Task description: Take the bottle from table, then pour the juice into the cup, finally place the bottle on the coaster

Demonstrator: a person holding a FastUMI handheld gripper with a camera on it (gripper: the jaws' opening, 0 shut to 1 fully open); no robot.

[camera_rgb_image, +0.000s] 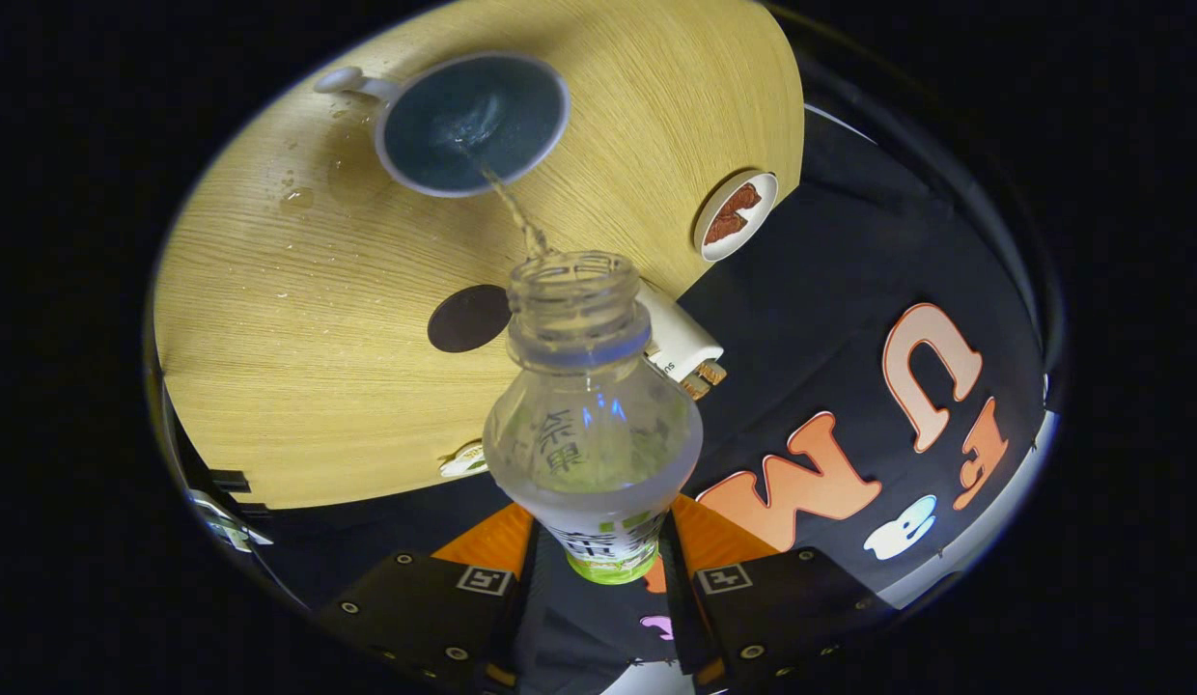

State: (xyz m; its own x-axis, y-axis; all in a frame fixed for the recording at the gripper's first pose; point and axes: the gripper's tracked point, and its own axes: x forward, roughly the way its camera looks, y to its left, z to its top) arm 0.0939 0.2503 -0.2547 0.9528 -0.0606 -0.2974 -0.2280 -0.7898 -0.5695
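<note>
One clear plastic bottle [592,425] with a green-printed label sits clamped between the two black fingers of the hand-held gripper [606,569], both pads pressing its lower body, jaws closed down to the bottle's width. Long axis runs straight out from the fingers, open neck leading, tipped down toward the far side of the table.

Thin stream of liquid leaves the mouth and lands in the round dark-lined cup [471,123] with a pale rim and side handle, which stands beyond the bottle and a little left on the light wooden tabletop [299,357]. Pour looks under way; how much liquid remains in the bottle I cannot tell.

Dark round flat coaster [468,318] lies just left of the bottle neck in this view, nearer to the gripper than the cup. Next leg, as I judge it: right the bottle, draw back and slightly left, set down upright on that disc.

Room: bare wood around the coaster. Droplets spot the table near the cup. White boxy object [678,346] sits at the table edge just right of the neck; small white dish [737,216] with brown pieces lies farther right, close to the edge. Keep the swing left, off that edge.
</note>
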